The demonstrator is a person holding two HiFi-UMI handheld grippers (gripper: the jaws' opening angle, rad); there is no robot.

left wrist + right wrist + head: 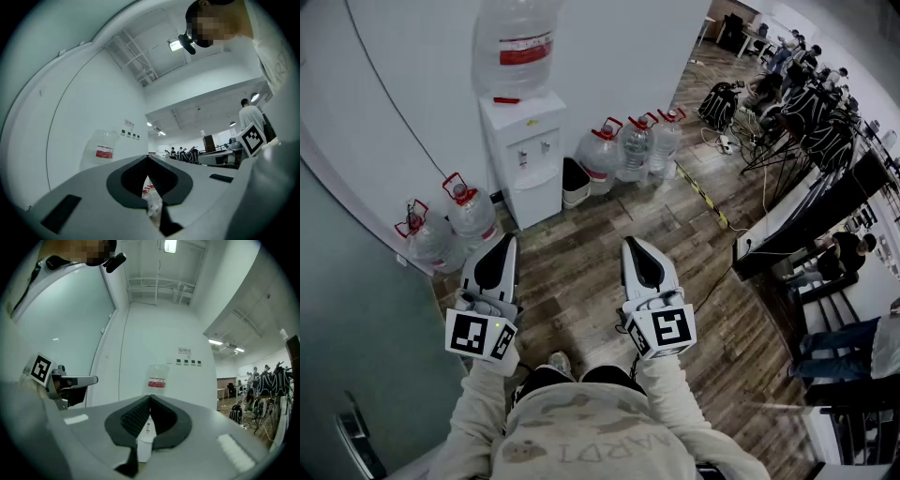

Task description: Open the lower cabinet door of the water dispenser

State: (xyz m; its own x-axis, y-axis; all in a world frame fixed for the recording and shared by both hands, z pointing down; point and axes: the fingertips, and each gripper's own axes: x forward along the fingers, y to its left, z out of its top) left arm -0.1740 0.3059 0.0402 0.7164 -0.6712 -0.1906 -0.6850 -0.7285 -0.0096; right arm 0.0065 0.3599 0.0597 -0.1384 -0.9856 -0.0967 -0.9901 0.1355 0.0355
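Note:
The white water dispenser [525,141] stands against the far wall with a big clear bottle [514,45] on top. Its lower cabinet door [537,195] is closed. My left gripper [507,240] and my right gripper [631,243] are side by side over the wooden floor, well short of the dispenser and pointing toward it. Both are shut with nothing between the jaws. In the left gripper view the left gripper [147,157] has its tips meeting, with the bottle [101,149] beyond. In the right gripper view the right gripper [150,397] is shut too, and the dispenser [145,439] shows through the gap below the tips.
Two water jugs [442,227] stand left of the dispenser, and three more [630,145] with a dark bin [574,180] to its right. A grey door [347,375] is at my near left. Cables, stands and seated people [806,84] fill the right side.

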